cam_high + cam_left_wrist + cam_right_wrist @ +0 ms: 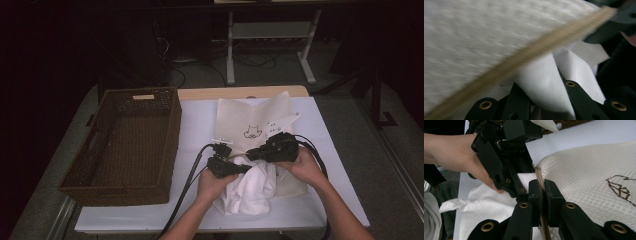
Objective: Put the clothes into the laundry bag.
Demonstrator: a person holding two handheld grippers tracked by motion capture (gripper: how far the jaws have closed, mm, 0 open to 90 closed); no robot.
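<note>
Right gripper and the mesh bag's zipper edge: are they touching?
Touching. In the right gripper view, the right gripper has both jaws closed on the zipper edge of the mesh bag, with no gap on either side.

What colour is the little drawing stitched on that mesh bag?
Dark brown, an outline drawing on the cream mesh zip bag; the right gripper view shows it best.

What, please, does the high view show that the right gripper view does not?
High view alone: the whole wicker basket, the table and both forearms. Right gripper view alone: the right gripper with its jaws shut on the mesh bag's zip edge. Both: the left gripper at the white cloth and the bag's stitched drawing.
</note>
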